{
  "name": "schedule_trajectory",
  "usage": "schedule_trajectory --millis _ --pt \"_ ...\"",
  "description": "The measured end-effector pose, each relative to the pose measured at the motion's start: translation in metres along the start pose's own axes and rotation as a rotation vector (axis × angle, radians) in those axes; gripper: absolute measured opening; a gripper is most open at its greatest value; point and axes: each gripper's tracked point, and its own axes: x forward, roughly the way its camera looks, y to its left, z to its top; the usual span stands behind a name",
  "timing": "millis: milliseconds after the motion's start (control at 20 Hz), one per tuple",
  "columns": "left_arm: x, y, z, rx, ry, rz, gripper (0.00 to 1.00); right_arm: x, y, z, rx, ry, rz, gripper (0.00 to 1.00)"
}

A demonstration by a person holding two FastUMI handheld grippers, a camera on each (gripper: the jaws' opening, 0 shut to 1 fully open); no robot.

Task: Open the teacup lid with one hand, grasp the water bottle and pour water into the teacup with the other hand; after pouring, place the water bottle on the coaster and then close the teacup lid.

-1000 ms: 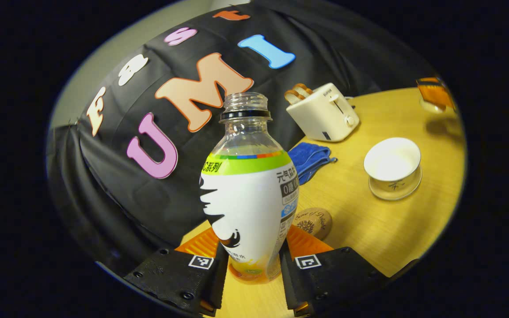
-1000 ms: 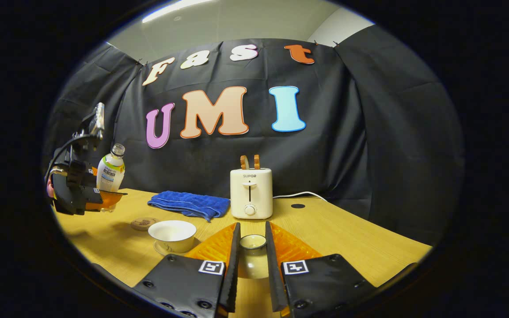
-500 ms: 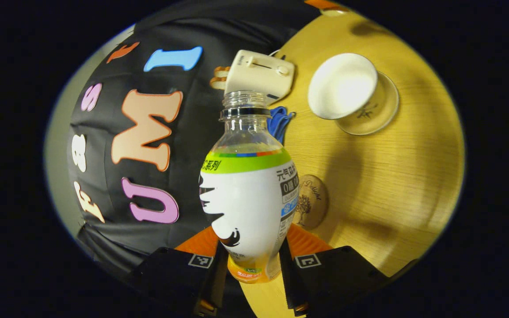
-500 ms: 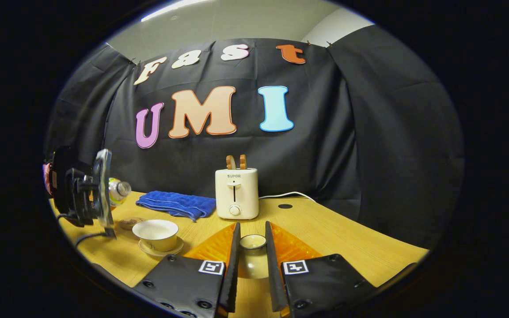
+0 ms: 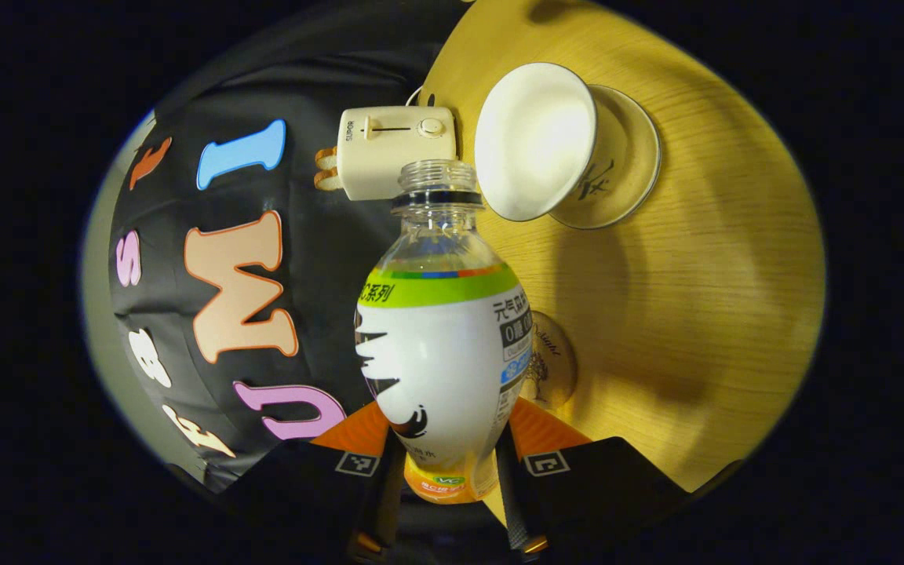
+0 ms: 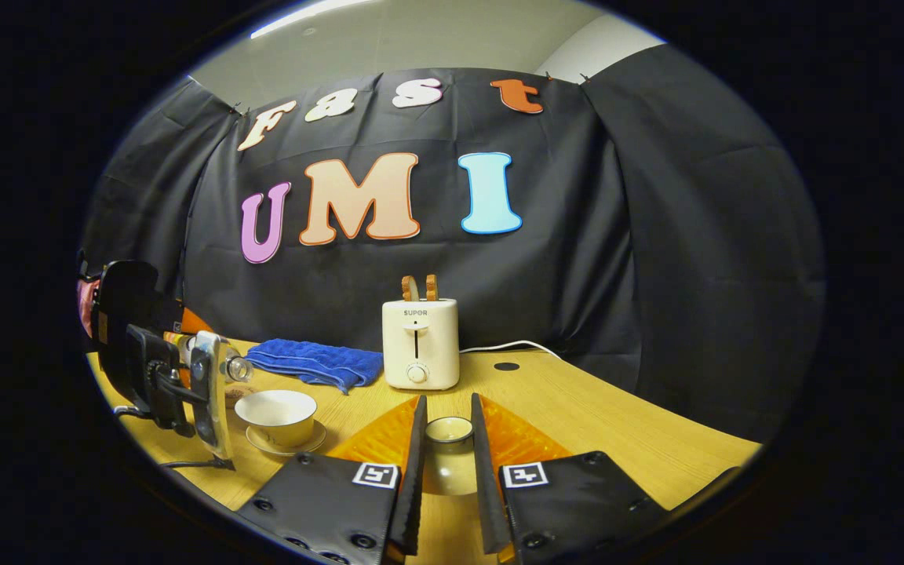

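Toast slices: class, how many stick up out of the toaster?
2: two toast slices stand side by side in the toaster at the table's back. None seems hidden.

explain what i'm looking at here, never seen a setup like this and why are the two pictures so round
A person holds a two-finger gripper in each hand, and each gripper carries a fisheye camera, hence the round pictures.

The left gripper view looks along the left gripper, shut on an uncapped water bottle tipped toward the open teacup on its saucer. A round coaster lies on the wooden table.

The right gripper view looks along the right gripper, shut on the teacup lid. Farther back stand a toaster and a blue cloth, with the left gripper and bottle at the left edge.
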Motion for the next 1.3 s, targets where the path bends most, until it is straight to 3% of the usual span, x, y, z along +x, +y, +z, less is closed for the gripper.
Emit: schedule_trajectory --millis 250,850,1300 --pt "0.006 0.021 0.002 0.135 0.014 0.033 0.51 0.0 0.0 0.0 0.0 0.0 0.0 0.35" --pt "-0.007 0.066 -0.008 0.343 0.076 0.102 0.52 0.0 -0.001 0.0 0.0 0.001 0.001 0.35" --pt "-0.016 0.095 -0.005 0.435 0.09 0.143 0.51 -0.001 -0.001 0.0 0.0 0.003 0.001 0.35"
